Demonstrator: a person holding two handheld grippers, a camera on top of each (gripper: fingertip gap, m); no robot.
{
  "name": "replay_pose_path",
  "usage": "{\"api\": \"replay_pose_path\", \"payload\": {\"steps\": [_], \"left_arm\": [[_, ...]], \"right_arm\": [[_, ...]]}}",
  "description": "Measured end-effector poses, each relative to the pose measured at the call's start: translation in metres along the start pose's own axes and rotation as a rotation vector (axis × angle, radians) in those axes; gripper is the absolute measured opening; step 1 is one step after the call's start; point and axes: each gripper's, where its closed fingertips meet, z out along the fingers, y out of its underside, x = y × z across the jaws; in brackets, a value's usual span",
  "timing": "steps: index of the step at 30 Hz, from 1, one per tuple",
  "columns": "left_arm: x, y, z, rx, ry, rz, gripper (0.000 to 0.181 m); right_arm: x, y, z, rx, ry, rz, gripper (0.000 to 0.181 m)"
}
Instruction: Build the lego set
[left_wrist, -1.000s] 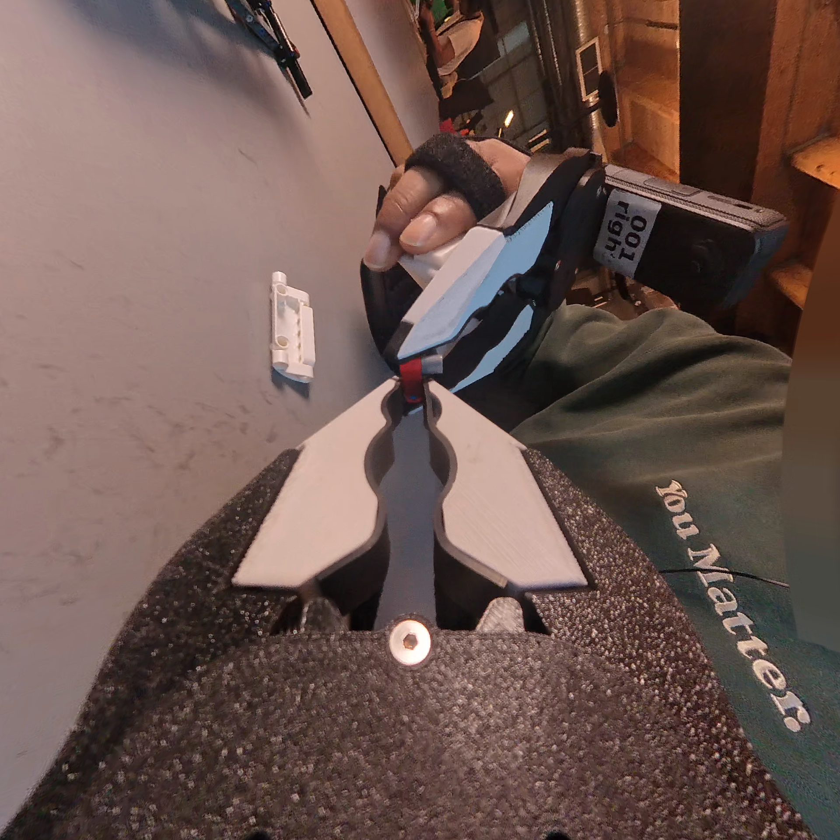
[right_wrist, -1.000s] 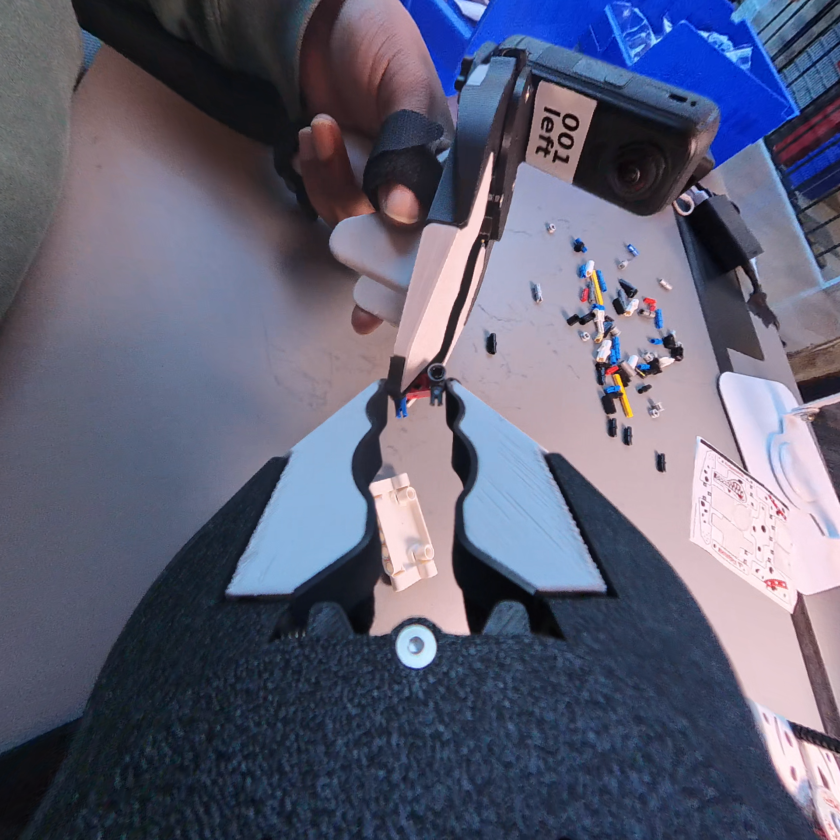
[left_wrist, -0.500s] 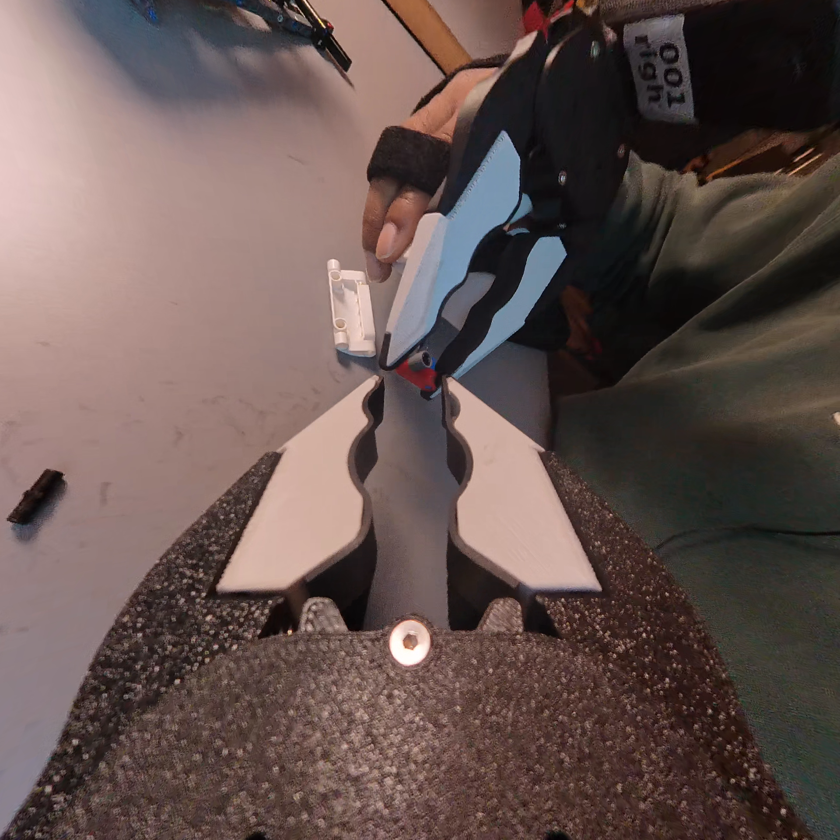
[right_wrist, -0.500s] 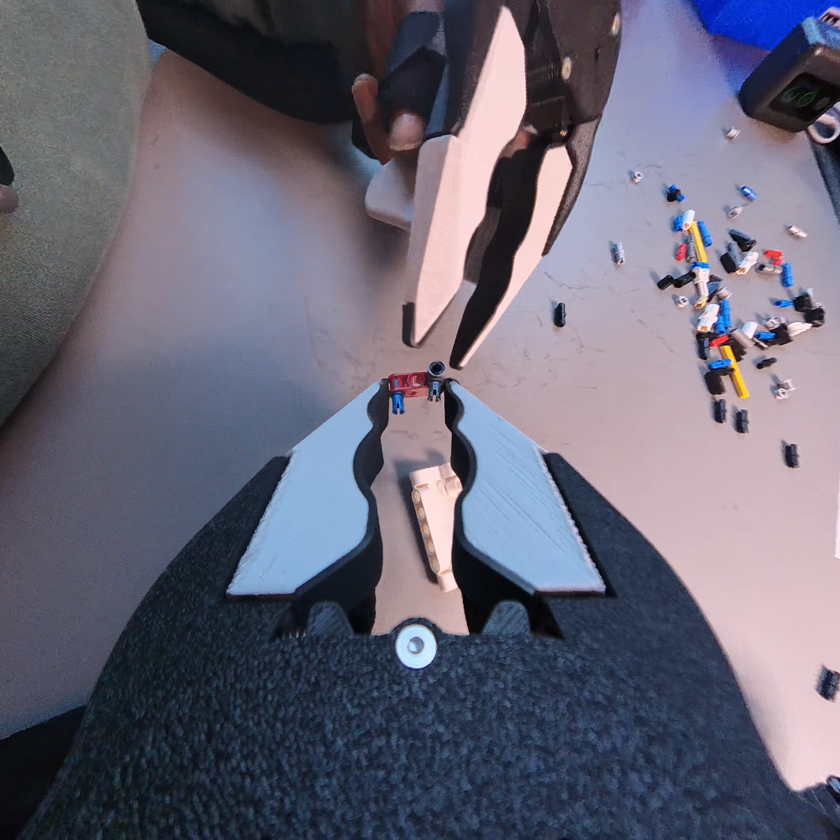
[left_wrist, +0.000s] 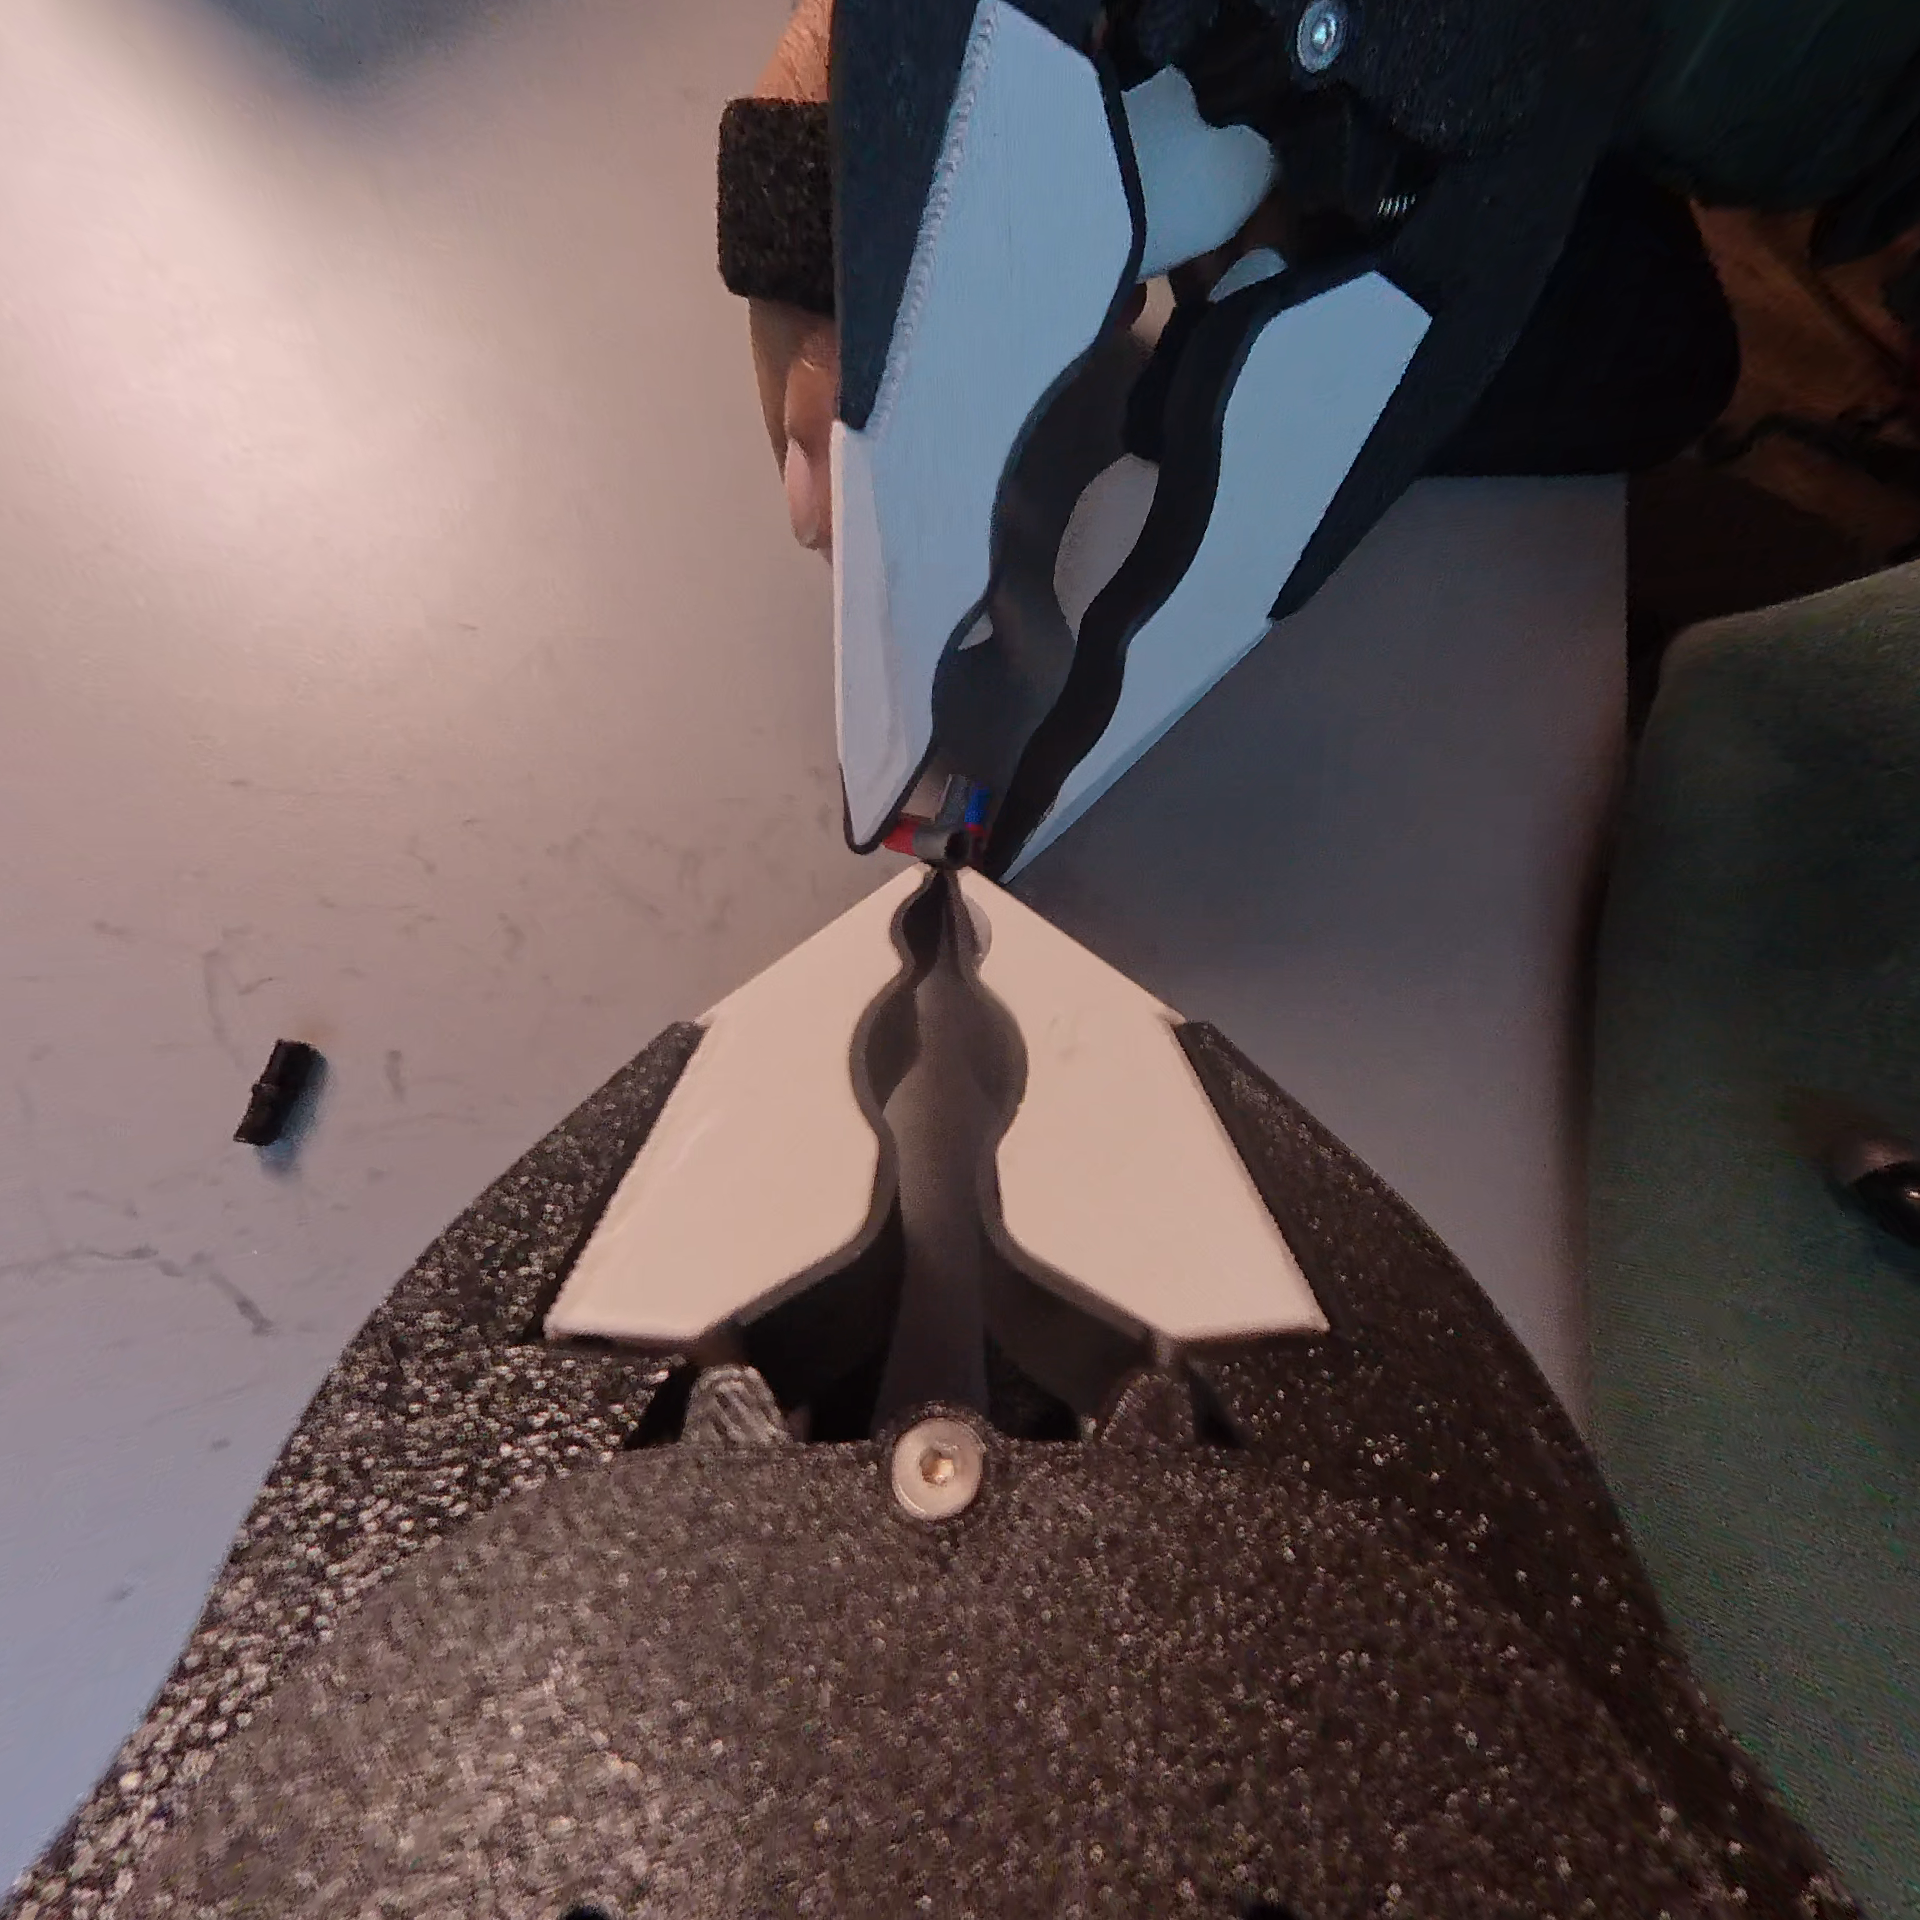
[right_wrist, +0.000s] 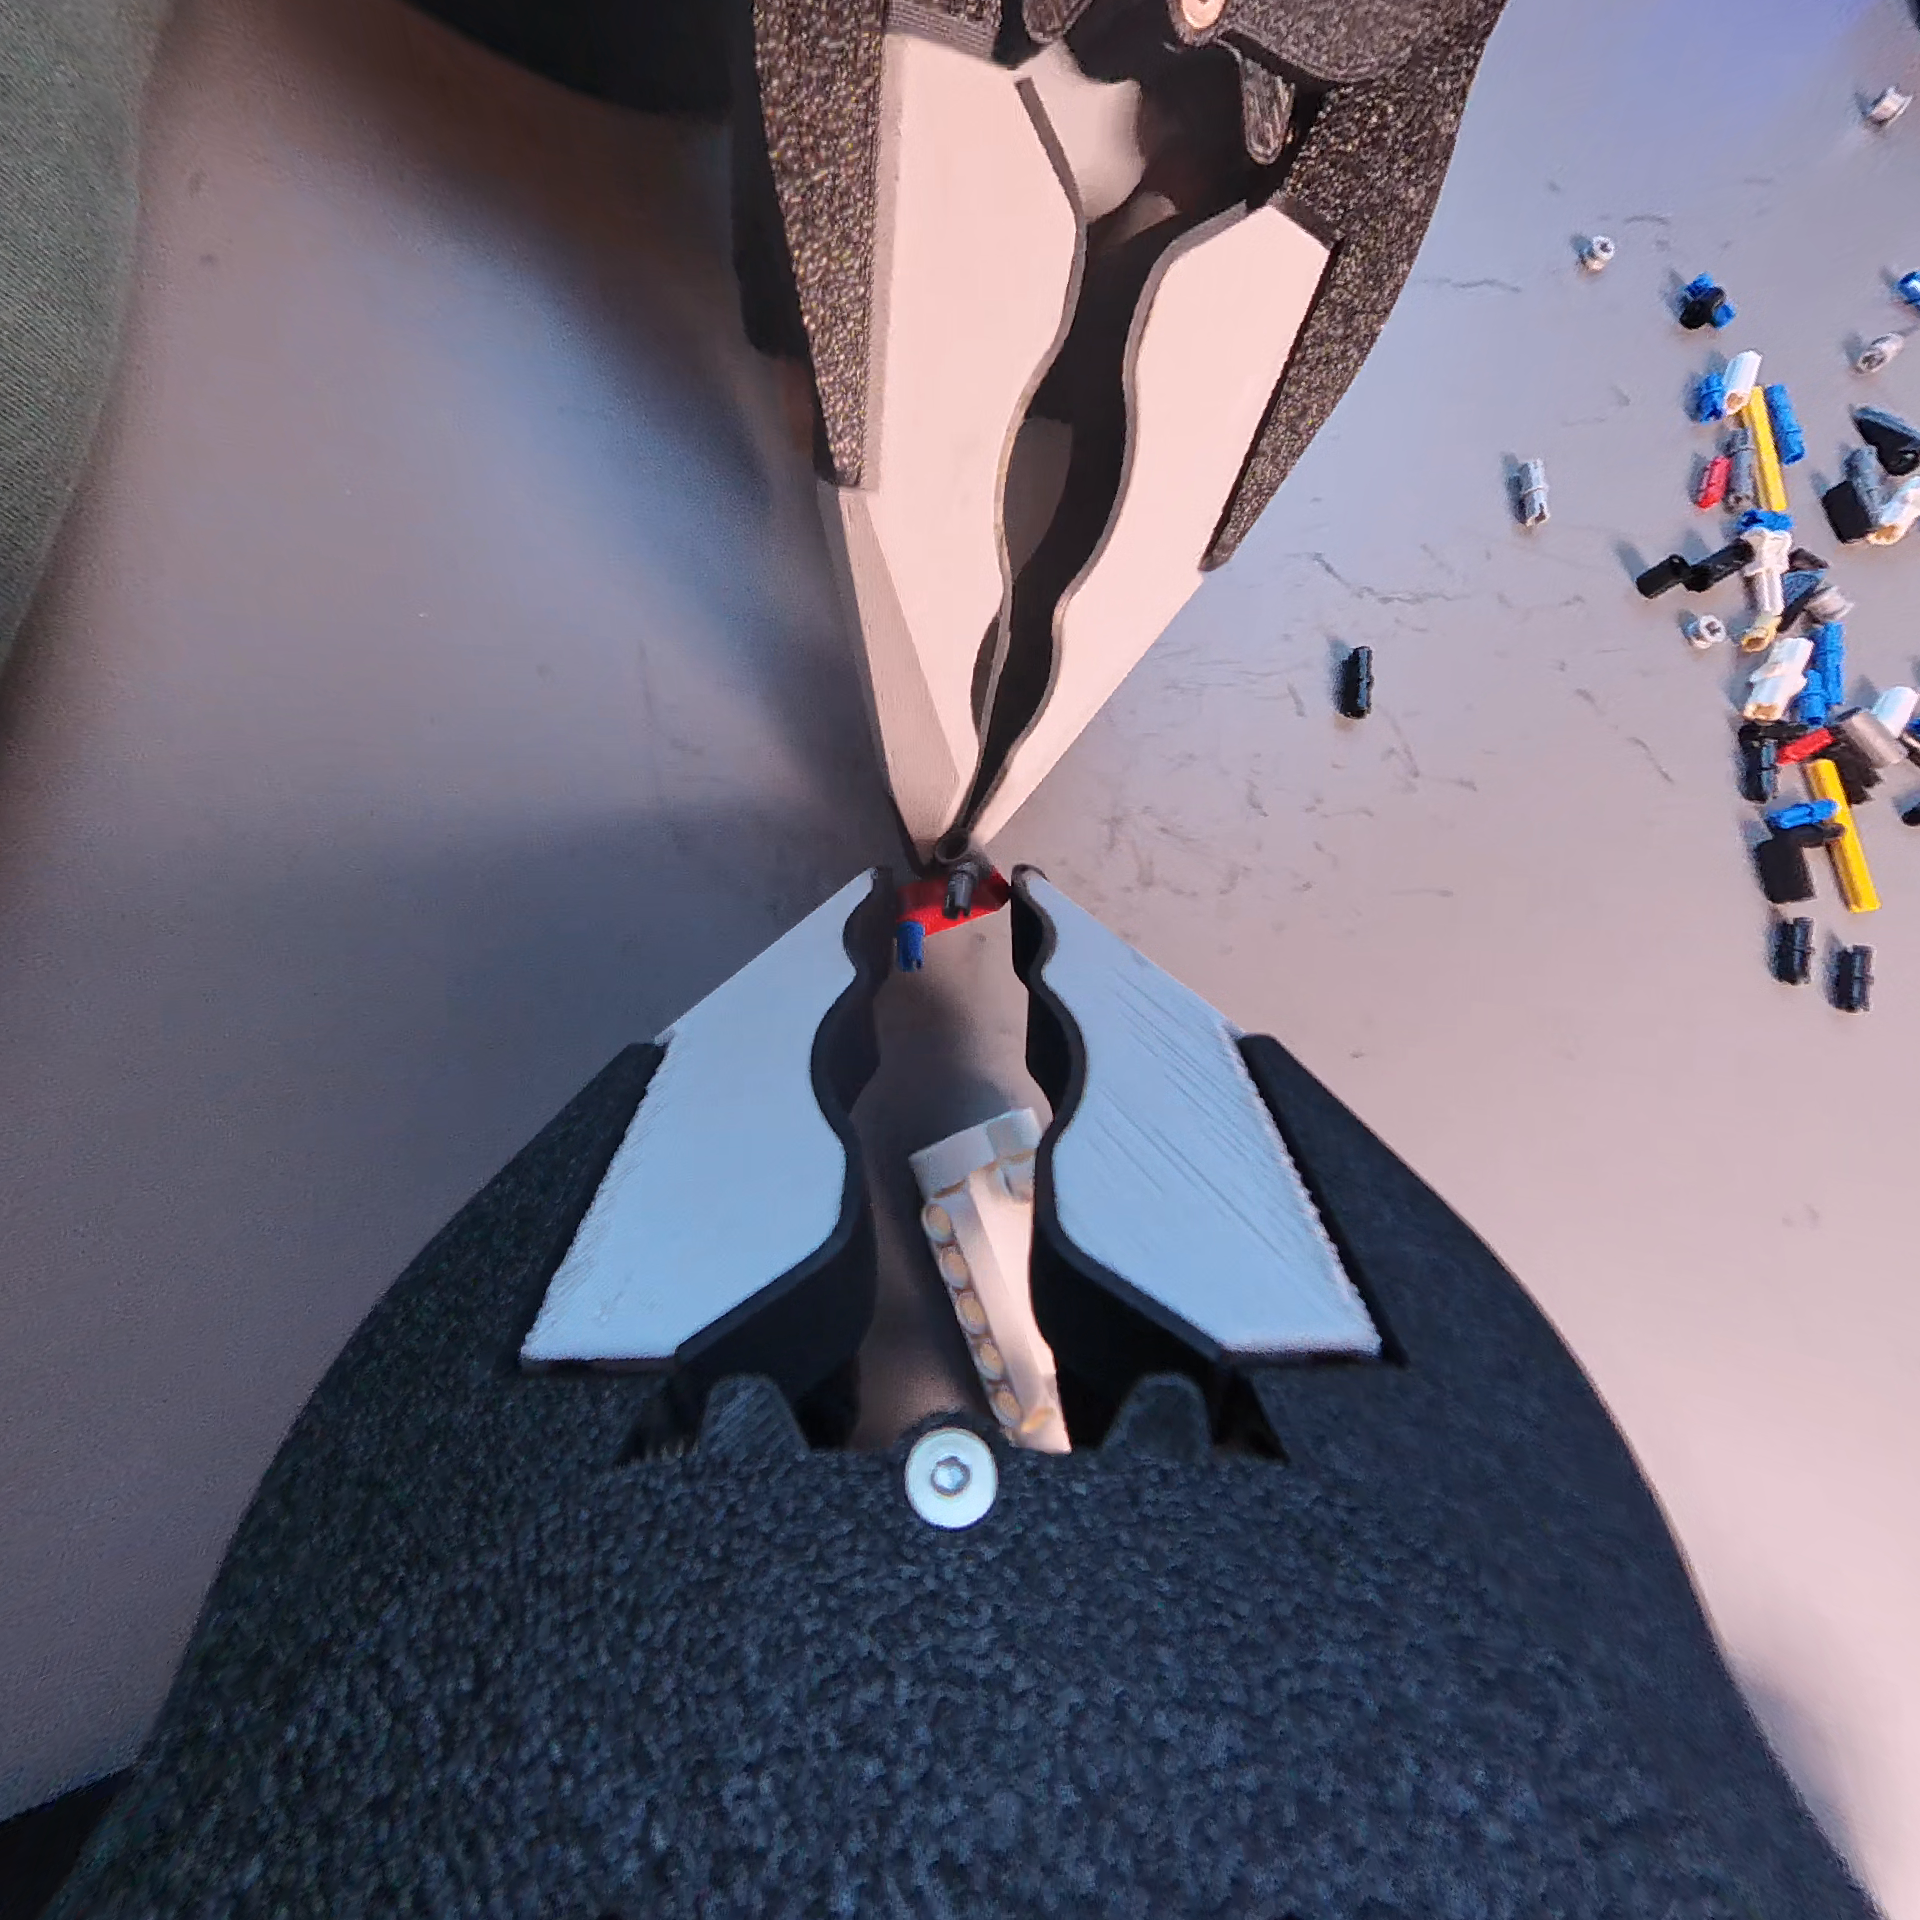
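Left gripper pinching black pin, right gripper clamping red piece

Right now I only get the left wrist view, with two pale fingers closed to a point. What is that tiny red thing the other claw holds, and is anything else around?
Observer: In the right wrist view, the right gripper pinches a small red piece, and a blue pin sticks down from one end of it.
Operator: And underneath?
Observer: A long white piece lies on the table below that gripper, out of your sight.
Operator: Any spare parts?
Observer: Yes, a scatter of small parts in black, blue, yellow and white lies farther off on the table.
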Motion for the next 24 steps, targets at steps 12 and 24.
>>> {"api": "replay_pose_path", "payload": {"steps": [12,24], "left_arm": [[-0.011,0.0,-0.011,0.041,0.002,-0.034,0.008],[-0.011,-0.004,-0.012,0.069,-0.008,0.071,0.017]], "right_arm": [[0.009,-0.003,-0.004,0.003,-0.005,0.003,0.036],[0.008,0.041,-0.057,-0.059,0.002,0.073,0.043]]}}
